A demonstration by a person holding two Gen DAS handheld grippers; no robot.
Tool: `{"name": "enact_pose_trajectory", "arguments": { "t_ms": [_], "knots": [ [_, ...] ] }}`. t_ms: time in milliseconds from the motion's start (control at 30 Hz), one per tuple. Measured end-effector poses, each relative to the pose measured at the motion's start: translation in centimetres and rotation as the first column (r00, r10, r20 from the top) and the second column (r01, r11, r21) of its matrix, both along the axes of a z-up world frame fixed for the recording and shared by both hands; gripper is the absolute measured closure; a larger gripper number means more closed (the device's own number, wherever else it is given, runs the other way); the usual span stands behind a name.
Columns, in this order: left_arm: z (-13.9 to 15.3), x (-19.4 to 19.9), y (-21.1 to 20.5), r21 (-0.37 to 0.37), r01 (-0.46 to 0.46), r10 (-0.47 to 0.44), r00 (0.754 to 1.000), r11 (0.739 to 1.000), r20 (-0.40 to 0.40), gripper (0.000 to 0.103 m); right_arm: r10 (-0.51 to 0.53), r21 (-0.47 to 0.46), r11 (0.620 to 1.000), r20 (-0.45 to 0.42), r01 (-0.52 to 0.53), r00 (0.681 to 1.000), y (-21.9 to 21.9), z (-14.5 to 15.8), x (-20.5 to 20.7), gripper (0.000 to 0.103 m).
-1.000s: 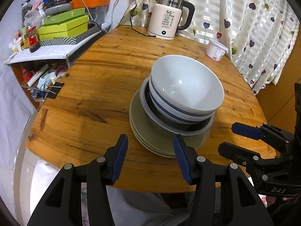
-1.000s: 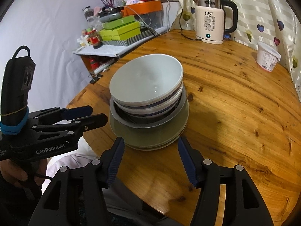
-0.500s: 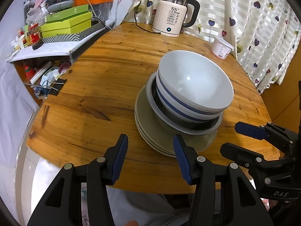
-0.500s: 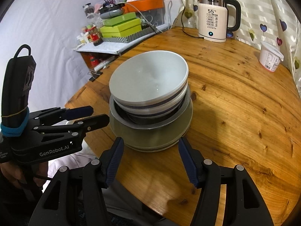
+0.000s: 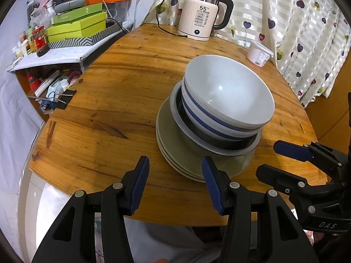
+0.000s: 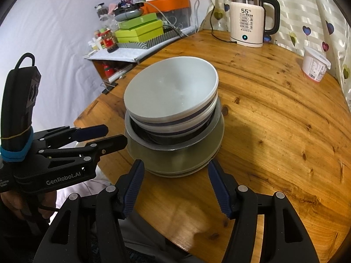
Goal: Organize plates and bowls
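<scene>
A stack stands near the front edge of the round wooden table (image 5: 122, 96): grey-green plates (image 5: 175, 153) at the bottom, a metal bowl (image 5: 219, 149) on them, then white bowls with a blue band (image 5: 228, 92) nested on top. The same white bowls (image 6: 169, 89), metal bowl (image 6: 173, 145) and plates (image 6: 175, 164) show in the right wrist view. My left gripper (image 5: 175, 164) is open and empty, just in front of the plates' left rim. My right gripper (image 6: 175, 168) is open and empty, straddling the plates' front edge without touching them.
A white electric kettle (image 5: 203, 15) with its cord stands at the back of the table. A white plastic tub (image 5: 258, 53) sits at the back right. A cluttered side shelf with green boxes (image 5: 76, 28) is to the left. A curtain (image 5: 296, 22) hangs behind.
Both grippers have moved a little closer to the stack; the bowls look larger in both views. Both stay open and empty. The stack has not moved.
</scene>
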State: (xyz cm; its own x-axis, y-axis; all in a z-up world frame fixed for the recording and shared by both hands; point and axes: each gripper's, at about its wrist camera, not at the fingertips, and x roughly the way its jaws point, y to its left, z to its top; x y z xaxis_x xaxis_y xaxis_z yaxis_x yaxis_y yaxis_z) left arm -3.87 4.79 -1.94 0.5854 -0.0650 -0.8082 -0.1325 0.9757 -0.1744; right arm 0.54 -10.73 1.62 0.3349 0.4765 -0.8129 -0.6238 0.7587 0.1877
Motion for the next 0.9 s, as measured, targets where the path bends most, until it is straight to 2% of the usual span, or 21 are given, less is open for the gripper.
{"name": "enact_pose_trajectory", "arguments": {
  "t_ms": [900],
  "knots": [
    [-0.4, 0.0, -0.5, 0.006, 0.007, -0.007, 1.0, 1.0, -0.014, 0.052, -0.003, 0.0, 1.0, -0.007, 0.003, 1.0, -0.11, -0.45, -0.01, 0.041]
  ]
}}
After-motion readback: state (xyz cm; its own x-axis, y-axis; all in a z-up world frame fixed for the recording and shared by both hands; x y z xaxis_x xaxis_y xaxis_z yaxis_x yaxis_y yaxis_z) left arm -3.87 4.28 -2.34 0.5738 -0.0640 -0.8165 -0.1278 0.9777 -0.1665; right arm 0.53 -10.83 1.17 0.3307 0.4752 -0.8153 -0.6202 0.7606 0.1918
